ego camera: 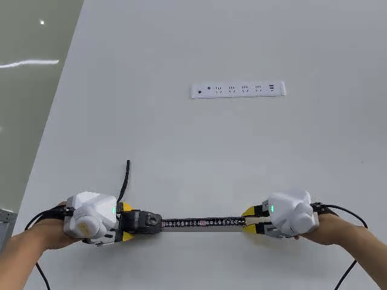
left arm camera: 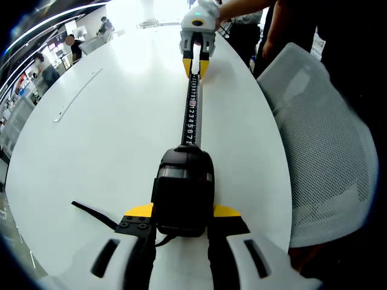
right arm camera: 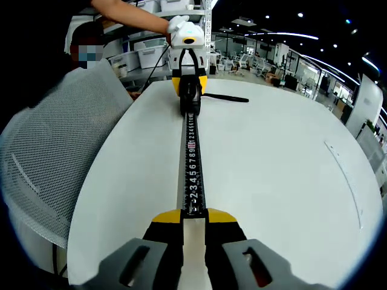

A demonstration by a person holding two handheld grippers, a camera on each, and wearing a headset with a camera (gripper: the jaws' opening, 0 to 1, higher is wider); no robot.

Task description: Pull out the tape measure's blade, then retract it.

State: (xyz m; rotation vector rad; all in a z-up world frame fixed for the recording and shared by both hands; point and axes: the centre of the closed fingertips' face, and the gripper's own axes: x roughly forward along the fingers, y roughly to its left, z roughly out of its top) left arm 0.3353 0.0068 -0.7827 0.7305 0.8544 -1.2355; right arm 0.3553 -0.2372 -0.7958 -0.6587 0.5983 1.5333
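Head view: the left gripper [ego camera: 126, 222] clamps the black tape measure [ego camera: 144, 221] low on the white counter [ego camera: 181, 151]. The right gripper [ego camera: 249, 220] pinches its blade [ego camera: 202, 222], stretched straight between them.

This looks like a big open work room, like an office or a lab. A long white table [ego camera: 181, 48] has a white power strip [ego camera: 237, 90] lying on its far part. A grey mesh chair [left arm camera: 326, 139] stands beside the table. Far off are shelves with plastic boxes [right arm camera: 148, 55], more desks [right arm camera: 242, 63], and rows of lights [right arm camera: 290, 35] on a dark ceiling. The floor [ego camera: 30, 72] on the left is shiny and greenish.
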